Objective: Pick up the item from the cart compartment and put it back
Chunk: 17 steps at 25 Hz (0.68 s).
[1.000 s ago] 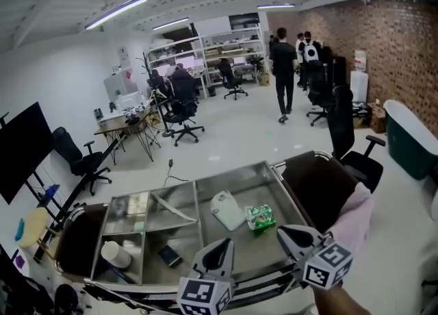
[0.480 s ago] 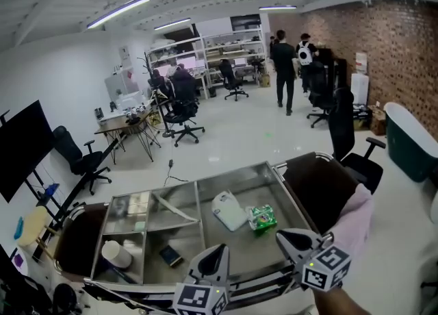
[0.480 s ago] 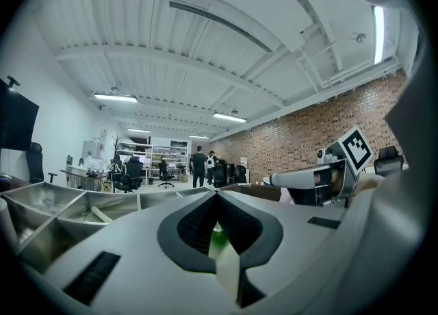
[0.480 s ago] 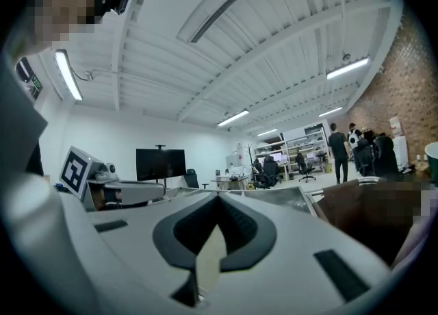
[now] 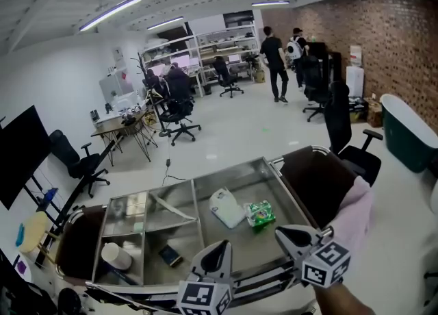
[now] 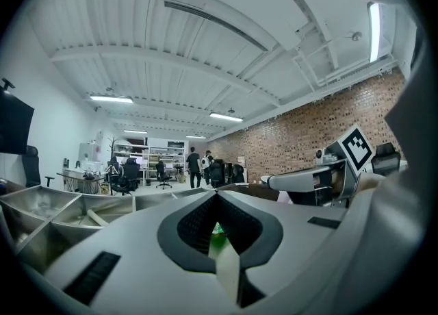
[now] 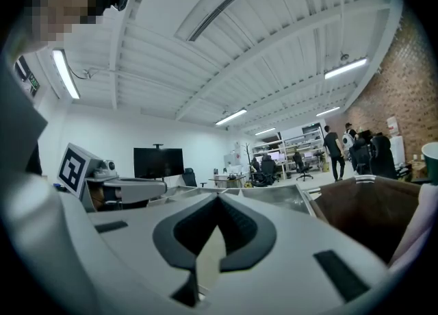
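Note:
A steel cart with several compartments stands below me. In its large right compartment lie a white pouch and a green packet. The left compartments hold a small dark item, a white cup and a pale strip. My left gripper hovers shut and empty over the cart's near rim, short of the pouch. My right gripper is held level beside it, near the green packet, jaws together and empty. In the left gripper view the left gripper shows closed tips, with a bit of the green packet behind them. The right gripper looks the same in its own view.
Brown fabric pockets hang at the cart's right end and left end. A pink cloth drapes by the right pocket. A black office chair stands just beyond, and people walk at the back of the room.
Both grippers have stayed where they were over the cart's near rim. The head view has shifted slightly, and the people at the back have walked further away.

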Tool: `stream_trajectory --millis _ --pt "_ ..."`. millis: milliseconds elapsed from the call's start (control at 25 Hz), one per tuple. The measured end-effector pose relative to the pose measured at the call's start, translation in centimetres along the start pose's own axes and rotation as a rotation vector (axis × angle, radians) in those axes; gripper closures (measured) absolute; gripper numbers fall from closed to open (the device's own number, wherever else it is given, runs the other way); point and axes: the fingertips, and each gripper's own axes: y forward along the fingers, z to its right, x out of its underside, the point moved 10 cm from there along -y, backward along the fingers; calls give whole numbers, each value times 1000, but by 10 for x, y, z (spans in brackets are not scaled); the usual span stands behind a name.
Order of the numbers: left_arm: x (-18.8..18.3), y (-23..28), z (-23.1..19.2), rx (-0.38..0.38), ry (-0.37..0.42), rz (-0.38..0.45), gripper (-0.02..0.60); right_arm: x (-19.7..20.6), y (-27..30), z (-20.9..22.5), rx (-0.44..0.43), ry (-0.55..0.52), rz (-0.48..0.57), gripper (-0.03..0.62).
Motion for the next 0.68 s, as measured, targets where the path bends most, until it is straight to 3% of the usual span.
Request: stream_trajectory --millis 680 --pt "0 4 -5 11 5 -20 581 -2 11 -2 -15 3 -7 582"
